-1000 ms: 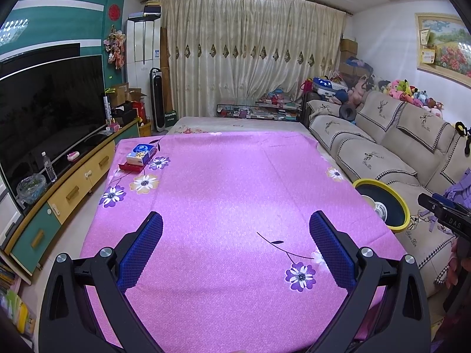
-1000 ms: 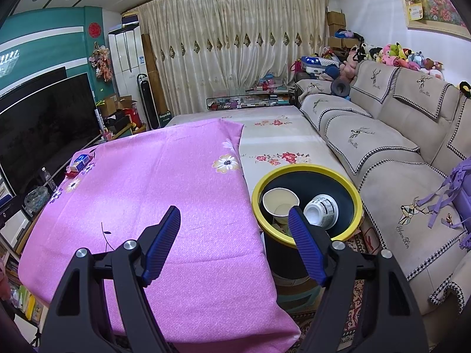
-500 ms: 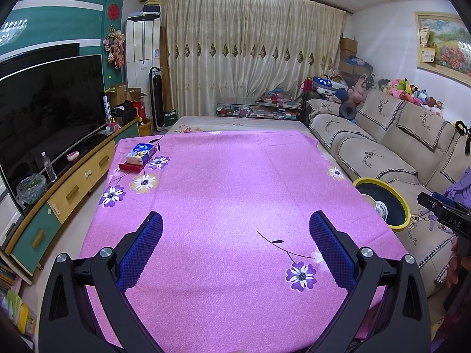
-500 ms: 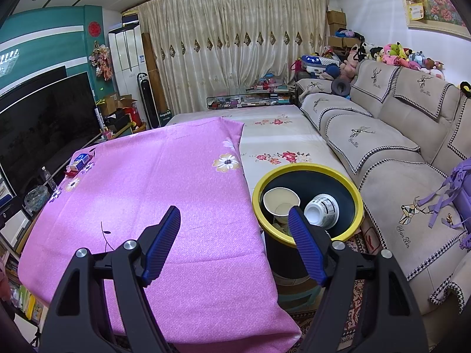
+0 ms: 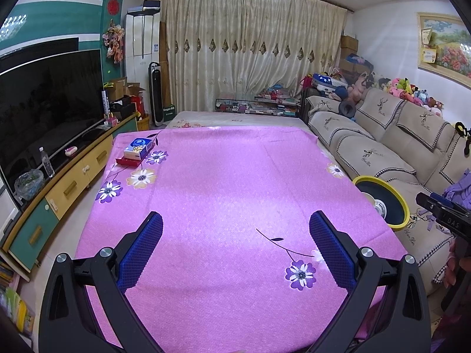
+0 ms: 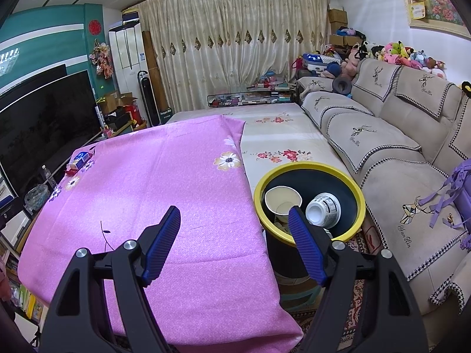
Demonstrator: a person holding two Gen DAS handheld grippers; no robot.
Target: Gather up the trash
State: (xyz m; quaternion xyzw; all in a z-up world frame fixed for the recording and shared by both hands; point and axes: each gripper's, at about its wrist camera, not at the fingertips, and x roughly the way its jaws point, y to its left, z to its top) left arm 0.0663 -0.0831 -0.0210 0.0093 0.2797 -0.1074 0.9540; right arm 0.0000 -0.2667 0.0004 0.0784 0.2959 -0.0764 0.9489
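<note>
Trash bin (image 6: 309,203), yellow-rimmed, stands off the table's right edge, just beyond my right gripper (image 6: 234,247), whose jaws are spread with nothing between them; two paper cups (image 6: 281,203) already lie inside. My left gripper (image 5: 235,253) is likewise spread and empty above the table's near edge. What I judge could be left to collect is the tissue pack (image 5: 137,148) at the far left corner of the pink tablecloth (image 5: 235,176), though I cannot be sure it is trash. It lies ahead-left, nearer my left hand, long axis running away from me.
</note>
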